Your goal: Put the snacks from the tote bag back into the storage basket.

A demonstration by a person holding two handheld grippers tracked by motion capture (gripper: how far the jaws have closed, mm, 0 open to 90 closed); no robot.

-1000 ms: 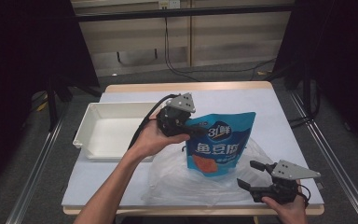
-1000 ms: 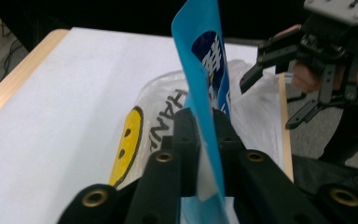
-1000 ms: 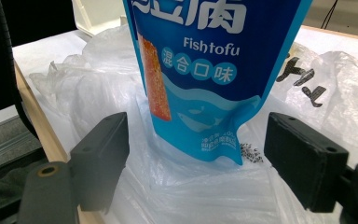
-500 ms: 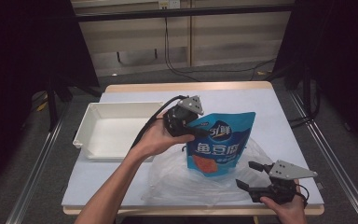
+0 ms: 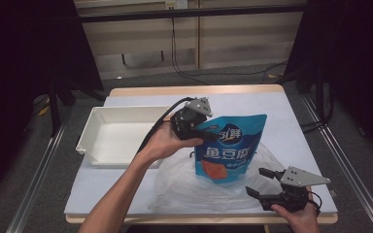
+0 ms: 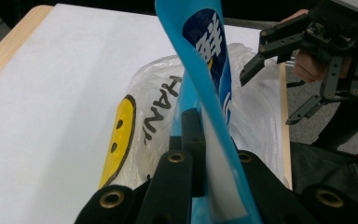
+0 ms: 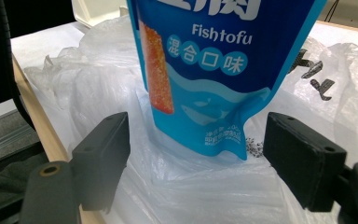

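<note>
Jaws of your left gripper [image 5: 205, 134] are clamped flat on the upper left edge of the blue snack pouch [image 5: 229, 150], near the middle of the high view. In the left gripper view the black pads [image 6: 191, 140] pinch the thin glossy film, which rises edge-on toward the top of the frame. The pouch [image 7: 214, 70] hangs upright, its crimped bottom corner dipping into the crinkled clear plastic bag [image 5: 209, 187] spread below it on the pale table cover [image 5: 296, 126]. That bag is thin and wrinkled, printed with a yellow smiley face and black letters.

Your right gripper [image 5: 262, 183], at the lower right of the high view, stands wide with nothing between its blocky black pads [image 7: 105, 158]; the pouch's bottom sits beyond the gap. A shallow white rectangular tray [image 5: 90, 138] lies left of centre.
</note>
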